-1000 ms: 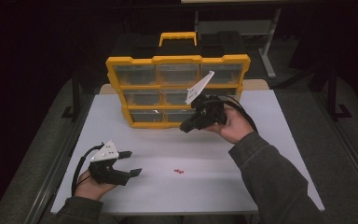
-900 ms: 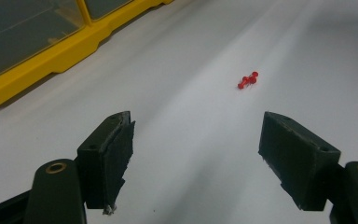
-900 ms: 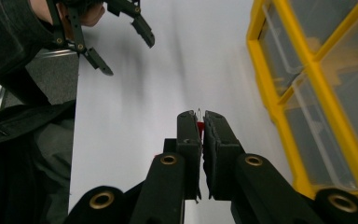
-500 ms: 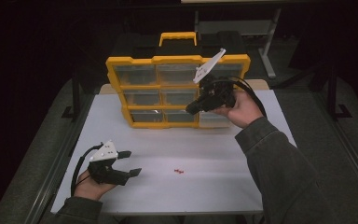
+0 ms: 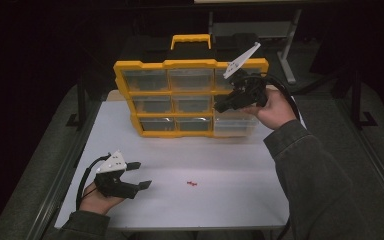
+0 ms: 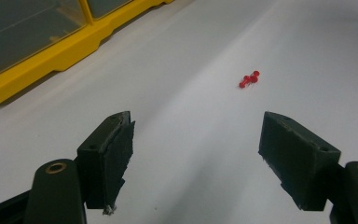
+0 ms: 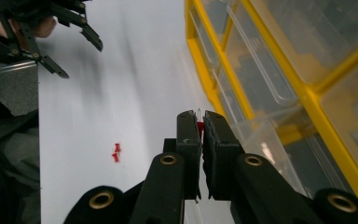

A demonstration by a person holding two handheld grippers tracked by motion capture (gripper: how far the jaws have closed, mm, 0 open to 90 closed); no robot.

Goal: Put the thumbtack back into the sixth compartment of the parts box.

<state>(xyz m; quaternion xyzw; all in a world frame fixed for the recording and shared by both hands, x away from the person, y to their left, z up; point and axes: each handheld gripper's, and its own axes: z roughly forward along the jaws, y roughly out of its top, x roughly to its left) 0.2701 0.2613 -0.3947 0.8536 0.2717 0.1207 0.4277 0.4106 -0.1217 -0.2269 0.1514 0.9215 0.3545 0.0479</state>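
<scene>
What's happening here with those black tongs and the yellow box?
A person is working at a white table with a gripper in each hand. The right gripper is shut on a red pushpin and held up in front of the yellow organizer, by its clear drawers. The left gripper rests open on the table, facing the red pushpins lying there.

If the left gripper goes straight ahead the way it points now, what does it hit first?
Probably the red pushpins on the white table. The left gripper has its fingers open and aims almost at them, nothing lying between. Depth is unclear; it may pass slightly to one side.
</scene>
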